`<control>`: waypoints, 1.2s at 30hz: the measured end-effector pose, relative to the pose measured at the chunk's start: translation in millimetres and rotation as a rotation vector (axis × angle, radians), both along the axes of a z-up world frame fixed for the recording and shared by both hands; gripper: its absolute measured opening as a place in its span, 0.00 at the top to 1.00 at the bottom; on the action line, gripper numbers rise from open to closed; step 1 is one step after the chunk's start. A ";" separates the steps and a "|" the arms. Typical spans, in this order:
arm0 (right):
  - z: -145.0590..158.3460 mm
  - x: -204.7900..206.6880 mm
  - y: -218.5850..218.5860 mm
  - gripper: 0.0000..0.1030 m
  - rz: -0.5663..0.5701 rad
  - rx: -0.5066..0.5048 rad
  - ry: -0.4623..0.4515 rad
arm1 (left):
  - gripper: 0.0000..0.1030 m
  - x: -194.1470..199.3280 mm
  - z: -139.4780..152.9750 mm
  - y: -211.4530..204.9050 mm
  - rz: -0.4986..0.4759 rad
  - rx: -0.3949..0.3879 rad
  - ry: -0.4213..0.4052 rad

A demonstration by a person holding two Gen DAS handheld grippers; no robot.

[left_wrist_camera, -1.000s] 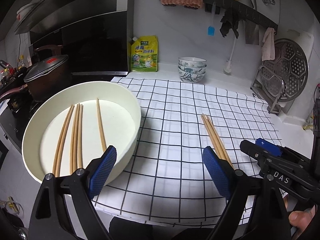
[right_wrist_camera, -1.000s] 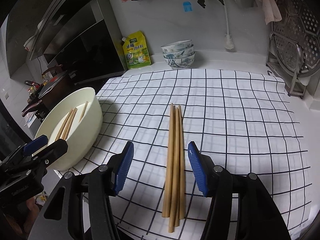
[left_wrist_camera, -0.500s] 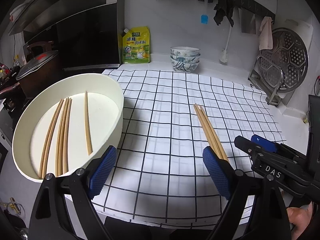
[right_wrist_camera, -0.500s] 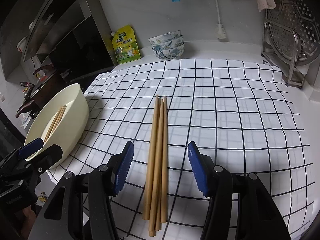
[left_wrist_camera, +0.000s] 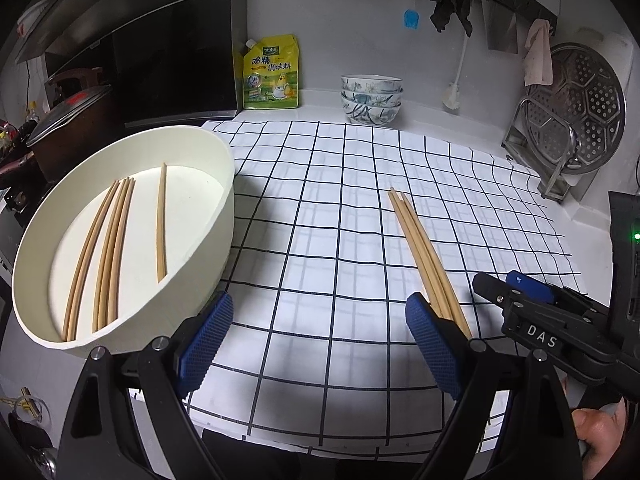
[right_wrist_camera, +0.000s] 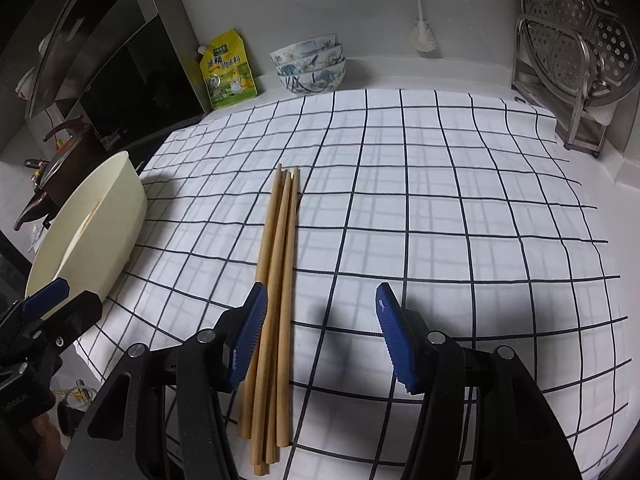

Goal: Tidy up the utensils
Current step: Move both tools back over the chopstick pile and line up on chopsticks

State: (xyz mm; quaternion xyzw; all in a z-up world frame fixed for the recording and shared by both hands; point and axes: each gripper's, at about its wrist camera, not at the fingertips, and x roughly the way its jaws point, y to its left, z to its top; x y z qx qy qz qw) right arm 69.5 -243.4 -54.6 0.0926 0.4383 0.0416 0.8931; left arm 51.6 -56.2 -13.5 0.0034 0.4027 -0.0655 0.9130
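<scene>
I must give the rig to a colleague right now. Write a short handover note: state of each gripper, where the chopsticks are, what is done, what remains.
Left gripper: open, empty, hovering over the checked cloth beside the cream basin.
Right gripper: open, empty, low over the cloth; the loose chopsticks lie just inside its left finger, not gripped.
Done: several chopsticks in the basin.
Left: grasp the bundle on the cloth and move it into the basin.
</scene>
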 end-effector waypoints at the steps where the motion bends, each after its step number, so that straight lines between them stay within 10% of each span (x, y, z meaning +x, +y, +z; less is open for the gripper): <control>1: -2.0 0.8 0.7 0.47 0.003 -0.005 0.007 | 0.16 0.3 -1.5 -0.5 0.000 0.001 0.003; 36: -17.9 2.6 31.5 0.45 0.106 -0.169 0.042 | 0.16 8.3 -27.4 -4.3 0.016 0.025 0.063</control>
